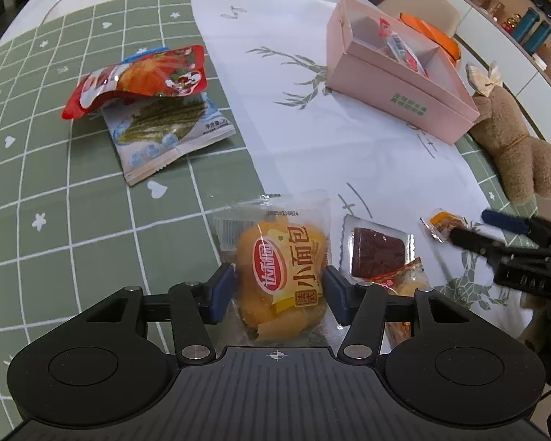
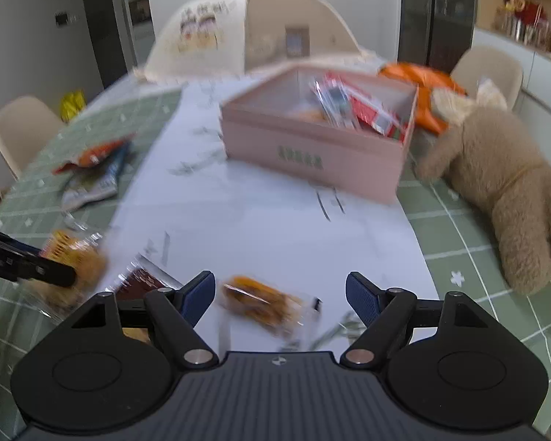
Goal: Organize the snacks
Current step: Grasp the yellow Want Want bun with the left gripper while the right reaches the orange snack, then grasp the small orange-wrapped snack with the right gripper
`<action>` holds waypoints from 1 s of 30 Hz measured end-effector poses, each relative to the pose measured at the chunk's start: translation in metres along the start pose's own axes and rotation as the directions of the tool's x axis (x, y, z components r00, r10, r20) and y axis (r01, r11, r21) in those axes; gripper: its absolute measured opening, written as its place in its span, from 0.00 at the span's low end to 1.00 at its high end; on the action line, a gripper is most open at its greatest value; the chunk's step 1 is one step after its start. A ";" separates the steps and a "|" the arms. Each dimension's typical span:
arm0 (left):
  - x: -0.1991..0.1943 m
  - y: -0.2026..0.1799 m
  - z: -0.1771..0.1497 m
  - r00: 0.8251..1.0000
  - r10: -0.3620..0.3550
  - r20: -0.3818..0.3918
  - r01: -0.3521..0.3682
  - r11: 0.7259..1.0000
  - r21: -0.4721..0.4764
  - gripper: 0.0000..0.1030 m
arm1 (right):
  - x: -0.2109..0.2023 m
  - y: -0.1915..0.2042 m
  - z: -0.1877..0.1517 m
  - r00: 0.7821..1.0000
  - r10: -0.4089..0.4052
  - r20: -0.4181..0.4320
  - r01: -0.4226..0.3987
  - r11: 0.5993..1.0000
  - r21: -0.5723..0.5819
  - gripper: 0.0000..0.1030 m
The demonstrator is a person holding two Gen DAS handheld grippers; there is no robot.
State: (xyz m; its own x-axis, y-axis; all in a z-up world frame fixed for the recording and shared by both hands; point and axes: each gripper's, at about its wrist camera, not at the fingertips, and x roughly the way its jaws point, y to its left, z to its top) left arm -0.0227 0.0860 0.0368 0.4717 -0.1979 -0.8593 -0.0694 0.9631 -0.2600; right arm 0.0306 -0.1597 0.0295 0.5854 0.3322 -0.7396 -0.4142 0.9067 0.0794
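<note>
1. Our left hand-held gripper (image 1: 279, 290) stands wide around the small bread pack (image 1: 281, 275); the pads may slide off its slack wrapper.
2. Our right hand-held gripper (image 2: 280, 296), wide and empty, straddles an orange snack packet (image 2: 264, 303) on the desk (image 2: 268, 220); it could skid.
3. The pink box (image 2: 312, 150) waits beyond.

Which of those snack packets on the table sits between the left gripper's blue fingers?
The yellow bread packet: it lies between the left gripper pads. The dark red jerky packet lies just outside them.
</note>
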 end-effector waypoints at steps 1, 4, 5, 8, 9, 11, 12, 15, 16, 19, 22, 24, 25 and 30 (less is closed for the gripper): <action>0.000 0.000 0.000 1.000 0.000 0.001 0.000 1.000 -0.004 0.57 | 0.002 0.001 -0.002 1.000 0.021 -0.018 -0.021 1.000 0.006 0.77; 0.001 0.001 -0.001 1.000 -0.002 -0.001 0.002 1.000 -0.013 0.58 | 0.007 0.011 -0.009 0.990 0.125 -0.068 -0.123 0.992 0.040 0.77; 0.001 0.001 -0.001 1.000 -0.005 -0.004 0.005 1.000 -0.015 0.58 | 0.008 0.015 -0.011 0.980 0.186 -0.075 -0.181 0.981 0.065 0.78; 0.001 0.002 -0.002 1.000 -0.013 -0.013 0.013 1.000 -0.021 0.59 | 0.004 0.029 -0.010 0.934 0.347 -0.081 -0.342 0.937 0.070 0.77; 0.001 0.002 -0.002 1.000 -0.014 -0.014 0.014 1.000 -0.022 0.59 | 0.001 0.034 -0.008 0.937 0.344 -0.068 -0.341 0.939 0.043 0.77; 0.001 0.001 -0.003 1.000 -0.014 -0.013 0.014 1.000 -0.020 0.59 | -0.001 0.040 -0.004 0.959 0.279 -0.041 -0.280 0.960 -0.017 0.77; 0.001 0.001 -0.004 1.000 -0.013 -0.012 0.013 1.000 -0.019 0.59 | -0.001 0.041 -0.003 0.972 0.233 -0.026 -0.234 0.971 -0.040 0.77; 0.001 -0.001 -0.005 1.000 -0.011 -0.011 0.011 1.000 -0.013 0.59 | 0.012 0.039 0.002 0.994 0.108 -0.026 -0.110 0.992 -0.064 0.72; 0.001 -0.001 -0.005 1.000 -0.010 -0.010 0.010 1.000 -0.011 0.59 | 0.018 0.038 0.003 0.997 0.071 -0.038 -0.074 0.995 -0.074 0.59; 0.001 -0.002 -0.005 1.000 -0.005 -0.008 0.005 1.000 -0.006 0.59 | 0.034 0.032 0.009 0.998 0.048 -0.045 -0.051 0.997 -0.059 0.49; 0.001 -0.004 -0.005 1.000 -0.005 -0.013 0.005 1.000 0.003 0.59 | 0.035 0.037 0.011 0.999 0.036 -0.038 -0.040 0.995 -0.086 0.30; 0.000 -0.004 -0.006 1.000 -0.013 -0.021 0.013 1.000 0.013 0.58 | 0.032 0.038 0.014 0.998 0.043 -0.041 -0.047 0.994 -0.097 0.20; -0.001 -0.005 -0.007 1.000 -0.016 -0.016 0.017 1.000 0.016 0.57 | 0.028 0.037 0.015 0.998 0.059 -0.035 -0.062 0.994 -0.089 0.20; -0.006 -0.016 -0.009 0.999 -0.032 0.042 0.028 0.996 0.084 0.53 | 0.006 0.026 0.025 0.997 0.073 0.001 -0.073 0.996 -0.047 0.20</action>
State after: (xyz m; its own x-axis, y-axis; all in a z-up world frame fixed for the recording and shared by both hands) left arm -0.0328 0.0698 0.0422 0.5102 -0.2209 -0.8312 0.0177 0.9690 -0.2466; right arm 0.0409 -0.1278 0.0433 0.5548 0.3975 -0.7309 -0.4876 0.8671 0.1015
